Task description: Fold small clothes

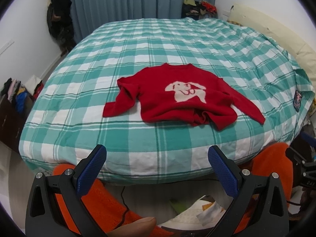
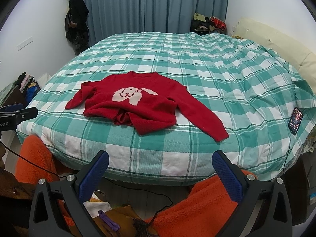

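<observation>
Red knitted sweater with pale dog motif (image 1: 173, 98) lay spread on green-and-white checked bed (image 1: 138, 45), collar far, hem near, sleeves out sideways. Left claw (image 1: 157, 157) and right claw (image 2: 160, 163) gaped wide, empty, short of bed's near edge. Sweater sat ahead-left of right claw, straight ahead of left: left likely nearer.

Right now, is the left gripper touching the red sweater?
Apart. In the left wrist view, the open left gripper sits before the bed edge, with bare checked cover before the red sweater.
</observation>
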Motion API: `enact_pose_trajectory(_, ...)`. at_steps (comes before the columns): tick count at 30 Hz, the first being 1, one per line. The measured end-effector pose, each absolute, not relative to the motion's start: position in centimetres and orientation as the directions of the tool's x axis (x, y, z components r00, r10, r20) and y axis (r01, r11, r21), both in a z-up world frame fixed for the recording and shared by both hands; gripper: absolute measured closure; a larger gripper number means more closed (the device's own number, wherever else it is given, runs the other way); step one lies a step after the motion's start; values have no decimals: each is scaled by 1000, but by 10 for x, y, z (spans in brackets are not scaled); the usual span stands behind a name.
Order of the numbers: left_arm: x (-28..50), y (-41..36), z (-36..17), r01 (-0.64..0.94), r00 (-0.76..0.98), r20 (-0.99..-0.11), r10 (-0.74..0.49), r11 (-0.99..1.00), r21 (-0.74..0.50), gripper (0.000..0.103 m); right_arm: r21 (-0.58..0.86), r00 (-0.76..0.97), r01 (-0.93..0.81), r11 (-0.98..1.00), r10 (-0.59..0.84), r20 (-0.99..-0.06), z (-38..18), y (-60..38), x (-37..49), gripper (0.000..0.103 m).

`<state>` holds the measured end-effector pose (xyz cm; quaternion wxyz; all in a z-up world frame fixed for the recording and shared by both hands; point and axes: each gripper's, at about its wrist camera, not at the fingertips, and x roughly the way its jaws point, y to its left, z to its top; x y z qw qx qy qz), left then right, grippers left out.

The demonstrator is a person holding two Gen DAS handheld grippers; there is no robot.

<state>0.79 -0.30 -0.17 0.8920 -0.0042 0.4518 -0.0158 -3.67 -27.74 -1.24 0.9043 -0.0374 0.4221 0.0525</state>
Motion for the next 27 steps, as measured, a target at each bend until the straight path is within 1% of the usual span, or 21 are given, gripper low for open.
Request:
enact_pose_trajectory(20, 7, -3, -9, 21, 587, -810, -19, 1000, -8, 1, -20, 643, -111, 994, 57, -764, -17, -283, -41, 0)
enact_pose_trajectory(27, 9, 0, -15, 4, 567, -824, -2, 1000, 0, 1, -17, 638, -113, 993, 59, -768, -18, -281, -40, 0)
